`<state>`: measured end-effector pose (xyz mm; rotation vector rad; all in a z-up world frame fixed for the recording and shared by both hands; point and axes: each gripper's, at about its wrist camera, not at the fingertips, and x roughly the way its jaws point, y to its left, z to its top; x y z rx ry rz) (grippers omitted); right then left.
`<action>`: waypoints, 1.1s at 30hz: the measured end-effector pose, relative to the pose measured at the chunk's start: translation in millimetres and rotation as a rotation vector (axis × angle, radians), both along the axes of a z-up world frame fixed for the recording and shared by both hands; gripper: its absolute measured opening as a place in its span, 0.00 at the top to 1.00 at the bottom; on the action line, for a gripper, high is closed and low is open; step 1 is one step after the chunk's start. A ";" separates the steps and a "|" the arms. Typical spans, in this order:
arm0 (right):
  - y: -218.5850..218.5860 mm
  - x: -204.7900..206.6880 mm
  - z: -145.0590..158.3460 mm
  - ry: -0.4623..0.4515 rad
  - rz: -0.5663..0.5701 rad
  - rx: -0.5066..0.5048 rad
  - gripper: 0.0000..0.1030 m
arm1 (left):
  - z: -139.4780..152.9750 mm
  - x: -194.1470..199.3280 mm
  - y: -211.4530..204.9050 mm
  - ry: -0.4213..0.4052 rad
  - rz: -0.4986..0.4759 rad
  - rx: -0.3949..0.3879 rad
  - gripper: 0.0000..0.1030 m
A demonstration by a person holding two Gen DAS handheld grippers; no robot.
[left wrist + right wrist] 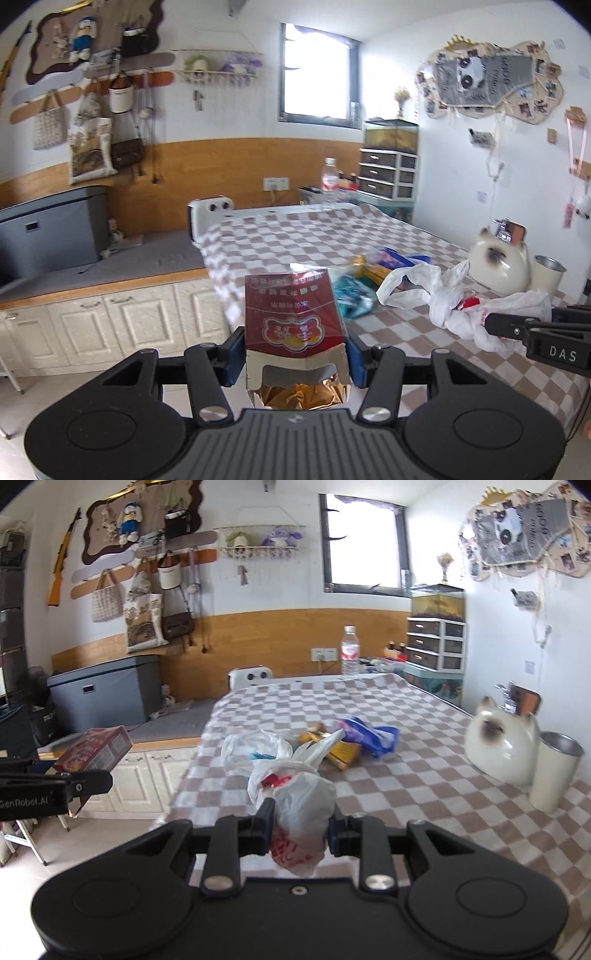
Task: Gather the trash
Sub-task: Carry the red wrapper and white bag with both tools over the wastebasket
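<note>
My left gripper (293, 350) is shut on a red cigarette box (291, 310), its torn open end with gold foil toward the camera. It hangs off the table's left edge, over the floor. The same red box (94, 753) appears at the far left of the right wrist view, held by the left gripper (74, 786). My right gripper (299, 830) is shut on a white plastic bag (295, 801) with red print, lifted a little above the checkered tablecloth (406, 775). More trash lies beyond: a second white bag (251, 753), yellow wrappers (340, 751) and a blue wrapper (373, 734).
A ceramic cat (498, 746) and a white metal cup (554, 771) stand at the table's right edge. A water bottle (350, 651) stands at the far end. White cabinets (110, 325) and a grey storage box (51, 229) lie left of the table.
</note>
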<state>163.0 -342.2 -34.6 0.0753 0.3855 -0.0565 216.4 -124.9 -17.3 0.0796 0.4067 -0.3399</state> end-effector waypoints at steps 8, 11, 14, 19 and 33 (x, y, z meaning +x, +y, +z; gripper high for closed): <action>52.0 23.6 6.3 -0.003 0.090 -0.013 0.72 | 1.5 3.2 53.5 -0.005 0.109 -0.013 0.47; 74.5 33.6 5.5 0.001 0.126 -0.014 0.72 | 0.3 5.9 75.6 -0.004 0.159 -0.011 0.47; 95.5 44.0 2.9 0.009 0.164 -0.013 0.72 | -2.0 8.9 95.7 0.003 0.199 -0.008 0.47; 130.7 57.8 -4.0 0.029 0.226 -0.024 0.72 | -11.6 12.4 126.1 0.020 0.255 -0.008 0.47; 218.2 114.1 -33.7 0.131 0.397 -0.091 0.72 | -63.2 51.3 194.6 0.154 0.371 -0.039 0.47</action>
